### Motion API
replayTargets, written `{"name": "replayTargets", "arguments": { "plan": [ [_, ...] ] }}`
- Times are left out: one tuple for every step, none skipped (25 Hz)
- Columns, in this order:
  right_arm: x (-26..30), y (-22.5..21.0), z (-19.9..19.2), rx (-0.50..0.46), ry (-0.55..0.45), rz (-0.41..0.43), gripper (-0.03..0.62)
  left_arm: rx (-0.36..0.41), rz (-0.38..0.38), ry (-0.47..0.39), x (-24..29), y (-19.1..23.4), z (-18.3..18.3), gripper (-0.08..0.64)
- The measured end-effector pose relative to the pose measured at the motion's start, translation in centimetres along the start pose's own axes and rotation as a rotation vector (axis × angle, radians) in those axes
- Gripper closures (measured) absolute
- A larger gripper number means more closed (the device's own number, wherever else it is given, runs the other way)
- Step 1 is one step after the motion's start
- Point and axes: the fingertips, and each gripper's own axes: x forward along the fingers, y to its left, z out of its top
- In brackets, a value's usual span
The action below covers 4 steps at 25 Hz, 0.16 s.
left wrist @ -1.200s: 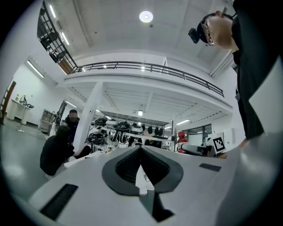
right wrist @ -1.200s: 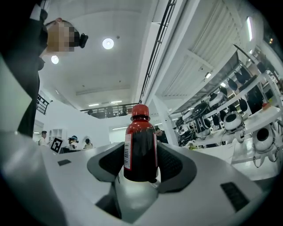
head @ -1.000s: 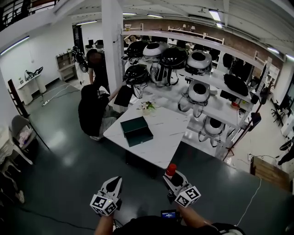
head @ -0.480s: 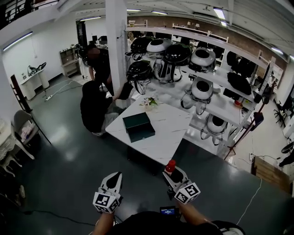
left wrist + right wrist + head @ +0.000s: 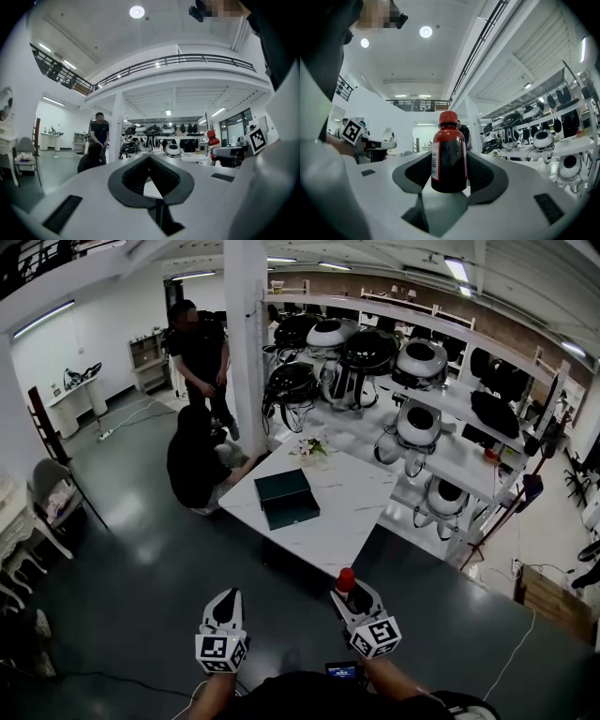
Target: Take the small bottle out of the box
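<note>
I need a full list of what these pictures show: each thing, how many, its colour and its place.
table: one, white, ahead
box: one, dark green, on the table
small bottle: one, dark red with red cap, upright in the right hand-held gripper
flowers: one bunch, white and green, table's far edge
shelves: several, white, right of the table, carrying round black and white devices
pillar: one, white, behind the table
standing person: one, dark clothes, beside the pillar
crouching person: one, dark clothes, at the table's left
chair: one, grey, far left
left hand-held gripper: one, white, jaws together, empty
right hand-held gripper: one, white, closed on the small bottle
</note>
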Motion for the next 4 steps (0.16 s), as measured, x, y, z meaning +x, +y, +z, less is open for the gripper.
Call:
{"name": "replayTargets", "arguments": {
  "plan": [
    [0.05, -0.09, 0.05, -0.006, 0.001, 0.0, 0.353, 0.001, 0.013, 0.001, 0.08, 0.1, -0.03, 0.545],
    [0.12, -0.2, 0.11, -0.01, 0.0, 0.002, 0.353, 0.002, 0.023, 0.001, 0.19, 0.13, -0.05, 0.545],
    [0.19, -0.34, 0.17, -0.013, -0.001, 0.004, 0.353, 0.002, 0.031, 0.001, 0.33, 0.13, -0.08, 0.544],
    [0.26, -0.49, 0.23, -0.016, -0.001, 0.007, 0.353, 0.002, 0.039, 0.0, 0.48, 0.1, -0.11, 0.545]
  ]
}}
